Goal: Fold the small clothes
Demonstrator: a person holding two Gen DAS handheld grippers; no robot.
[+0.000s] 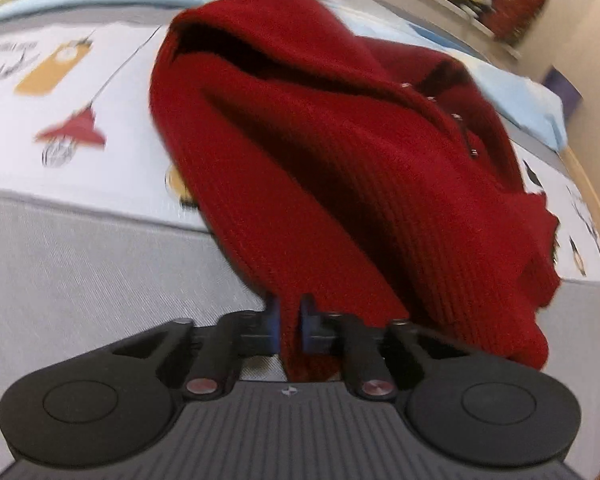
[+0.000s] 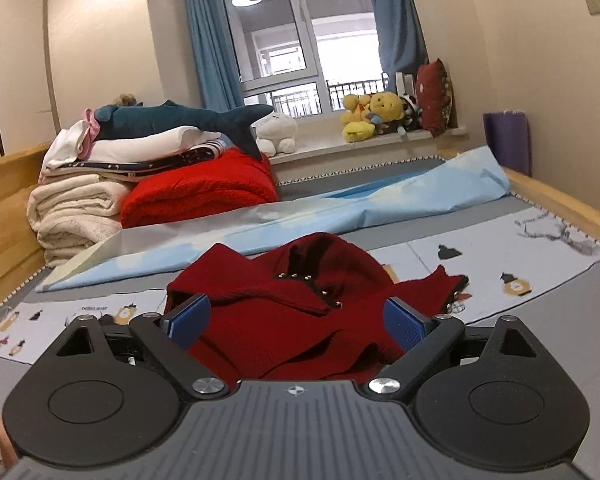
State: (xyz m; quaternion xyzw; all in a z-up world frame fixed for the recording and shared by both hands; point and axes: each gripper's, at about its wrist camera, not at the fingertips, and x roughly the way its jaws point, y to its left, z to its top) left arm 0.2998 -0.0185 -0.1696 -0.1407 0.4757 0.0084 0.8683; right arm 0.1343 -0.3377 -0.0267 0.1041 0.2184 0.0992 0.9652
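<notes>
The left gripper [image 1: 289, 322] has its jaws clenched on the red knit sweater [image 1: 340, 152] lying on the bed [image 1: 80, 248], while the right gripper [image 2: 298, 322] hovers with jaws released.

Right hand-held gripper [image 2: 296, 322] spread wide, red knit garment [image 2: 300, 308] crumpled between fingers

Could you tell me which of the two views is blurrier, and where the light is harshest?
Left wrist view: motion-smeared, especially the printed sheet; the red knit garment stays fairly readable. Right wrist view: sharp, but the window is overexposed, and fisheye bends the walls.
</notes>
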